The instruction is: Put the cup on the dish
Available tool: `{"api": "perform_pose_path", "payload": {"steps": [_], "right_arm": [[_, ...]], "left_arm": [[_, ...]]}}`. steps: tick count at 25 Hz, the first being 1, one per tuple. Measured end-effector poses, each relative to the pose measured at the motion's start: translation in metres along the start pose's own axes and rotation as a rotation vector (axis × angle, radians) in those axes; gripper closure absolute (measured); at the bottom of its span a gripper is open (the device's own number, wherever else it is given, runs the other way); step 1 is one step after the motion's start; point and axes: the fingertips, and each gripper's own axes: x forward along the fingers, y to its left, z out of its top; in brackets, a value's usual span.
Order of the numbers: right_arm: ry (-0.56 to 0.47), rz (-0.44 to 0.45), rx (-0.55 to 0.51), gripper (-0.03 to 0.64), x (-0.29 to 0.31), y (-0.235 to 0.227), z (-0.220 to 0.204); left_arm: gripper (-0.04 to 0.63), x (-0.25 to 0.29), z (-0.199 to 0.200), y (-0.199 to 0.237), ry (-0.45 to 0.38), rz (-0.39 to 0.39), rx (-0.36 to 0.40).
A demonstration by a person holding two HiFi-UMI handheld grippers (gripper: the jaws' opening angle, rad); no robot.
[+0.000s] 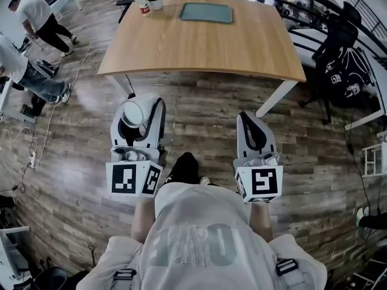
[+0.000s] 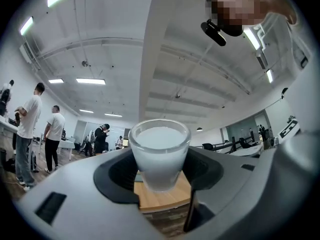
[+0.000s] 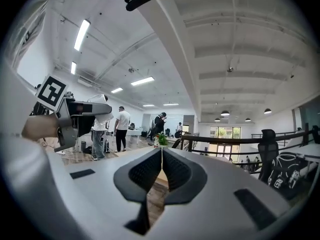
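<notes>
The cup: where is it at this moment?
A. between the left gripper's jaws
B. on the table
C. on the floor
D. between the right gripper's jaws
A: the left gripper view shows the cup held between the jaws of the left gripper, while the right gripper has its jaws shut on nothing.

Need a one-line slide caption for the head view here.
Standing short of a wooden table, the person holds a frosted cup in the left gripper; the right gripper is shut and empty.

Left gripper (image 1: pixel 138 109) clamped; right gripper (image 1: pixel 250 117) closed.
</notes>
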Motion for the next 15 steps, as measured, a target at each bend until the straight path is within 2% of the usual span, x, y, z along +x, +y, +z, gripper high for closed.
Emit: {"api": "perform_pose_path", "payload": {"steps": [3, 8, 12, 15], "right_arm": [[0.013, 0.010, 0.016, 0.595, -0.004, -0.008, -0.008], [0.013, -0.043, 0.041, 0.595, 0.027, -0.029, -0.014], [-0.045, -0.001, 0.095, 0.595, 0.068, -0.035, -0.005], [-0.059, 0.018, 0.090, 0.595, 0.102, -0.041, 0.001]], "left_arm": [[0.337, 0.000, -0.004, 0.002, 0.010, 0.014, -0.008], [0.337, 0.026, -0.022, 0.018, 0.005, 0.013, -0.017], [0.337, 0.066, -0.045, 0.038, -0.006, 0.013, -0.048], [0.337, 0.103, -0.061, 0.055, 0.003, 0.014, -0.072]]}}
